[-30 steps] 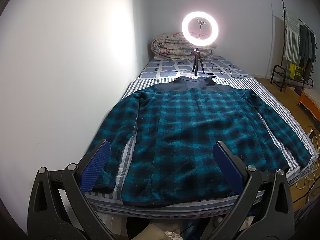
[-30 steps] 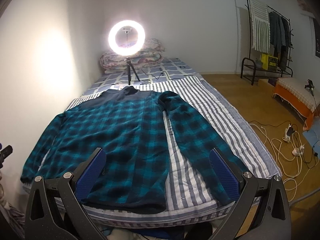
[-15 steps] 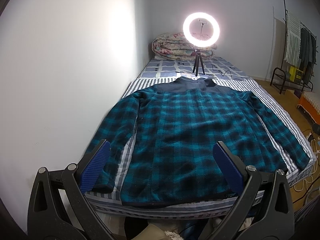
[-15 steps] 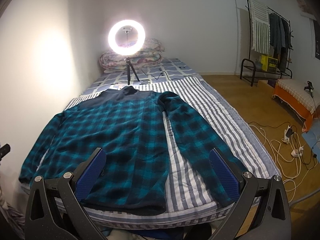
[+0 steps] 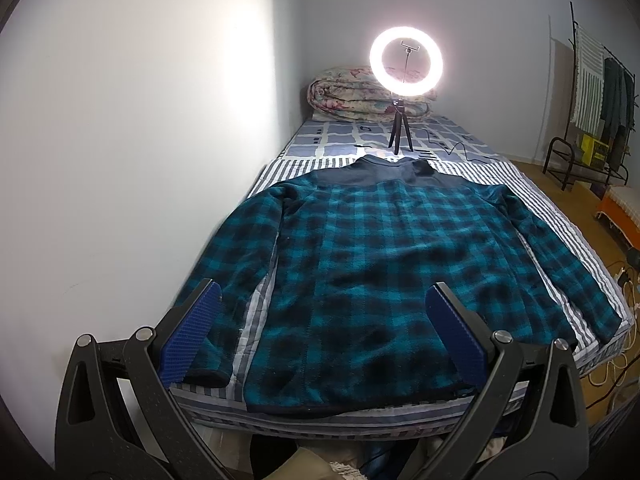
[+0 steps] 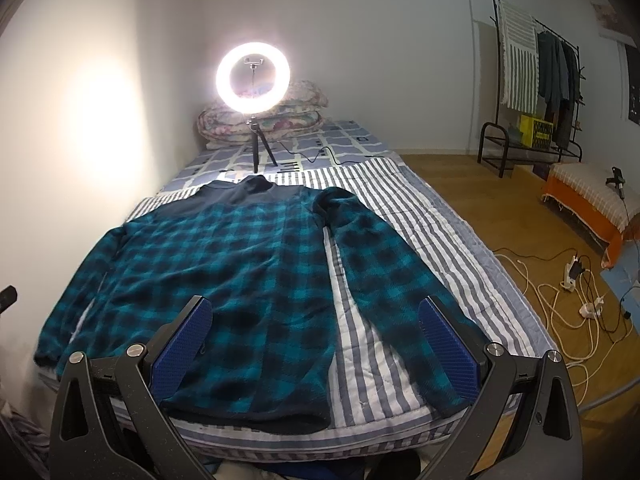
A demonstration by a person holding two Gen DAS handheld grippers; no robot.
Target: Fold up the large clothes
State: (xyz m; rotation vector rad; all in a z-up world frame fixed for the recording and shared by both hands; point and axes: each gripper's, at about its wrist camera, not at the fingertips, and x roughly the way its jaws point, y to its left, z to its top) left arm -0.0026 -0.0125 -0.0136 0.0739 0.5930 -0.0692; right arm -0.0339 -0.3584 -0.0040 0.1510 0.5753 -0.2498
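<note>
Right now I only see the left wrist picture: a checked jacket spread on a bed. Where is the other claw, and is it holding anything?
Observer: The right claw is open and empty, at the foot of the bed, facing the jacket's right half.
Operator: What is closest to it?
Observer: The right sleeve's cuff, which ends just beside its right-hand finger.
Operator: What is on that orange thing at my picture's edge?
Observer: It is a low orange bench with a striped cover, and a small dark gadget sits on top.
</note>
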